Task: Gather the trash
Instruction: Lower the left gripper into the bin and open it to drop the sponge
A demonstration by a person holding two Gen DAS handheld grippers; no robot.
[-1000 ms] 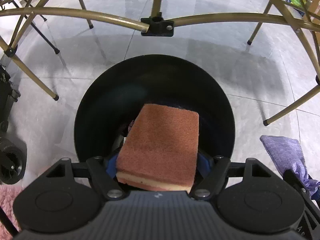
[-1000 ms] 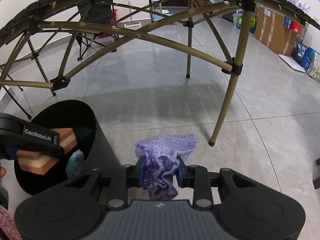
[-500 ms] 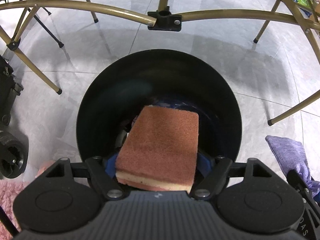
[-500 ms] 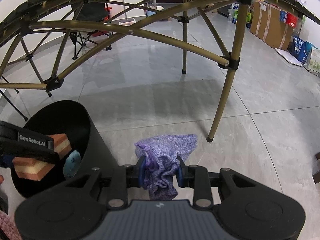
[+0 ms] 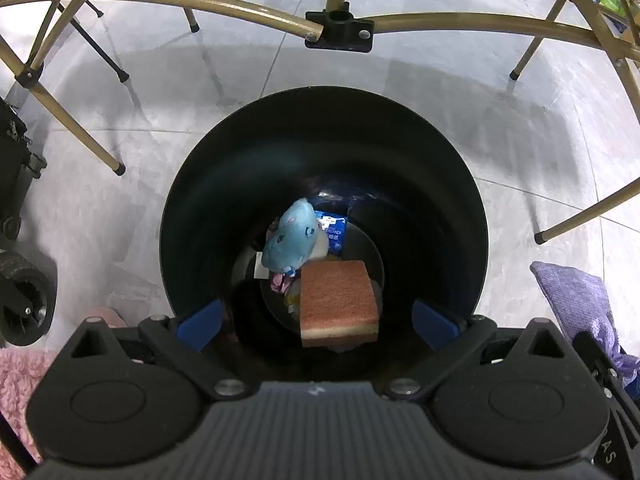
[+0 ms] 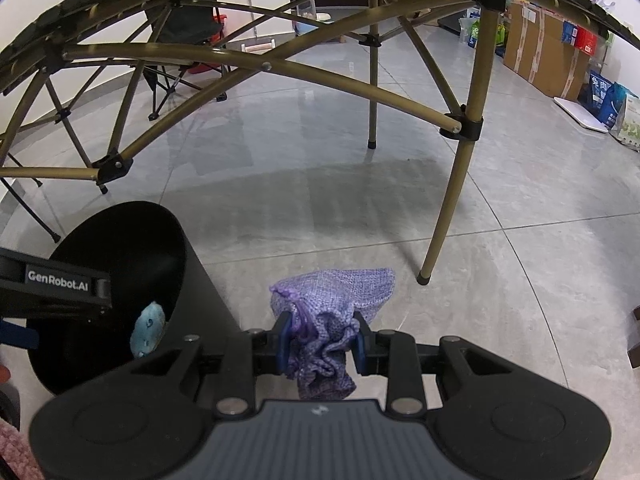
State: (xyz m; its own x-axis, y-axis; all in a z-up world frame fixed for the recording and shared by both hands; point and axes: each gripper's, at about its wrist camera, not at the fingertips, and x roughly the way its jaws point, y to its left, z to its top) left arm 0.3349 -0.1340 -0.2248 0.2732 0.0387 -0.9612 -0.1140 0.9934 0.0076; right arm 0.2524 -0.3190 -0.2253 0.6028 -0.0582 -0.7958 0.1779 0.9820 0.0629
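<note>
A black round bin (image 5: 192, 208) stands on the floor, seen from above in the left wrist view and at lower left in the right wrist view (image 6: 200, 300). My left gripper (image 5: 320, 322) is open over its mouth. An orange-and-yellow sponge (image 5: 338, 304) is down inside the bin, free of the pads, beside a blue plush toy (image 5: 294, 238) and a blue packet (image 5: 334, 230). My right gripper (image 6: 322, 340) is shut on a purple drawstring pouch (image 6: 332, 300), held to the right of the bin; the pouch also shows in the left wrist view (image 5: 576, 300).
Gold folding-table legs and braces (image 6: 452, 200) arch over the grey tile floor (image 6: 360, 200). One leg foot (image 6: 424, 278) is just beyond the pouch. A black wheel (image 5: 24, 300) and pink fluffy fabric (image 5: 20, 376) lie left. Boxes and bags (image 6: 560, 52) line the far right wall.
My left gripper has opened and let go of the sponge, which has dropped into the bin. The toy and packet now show. The right gripper still holds the pouch.
</note>
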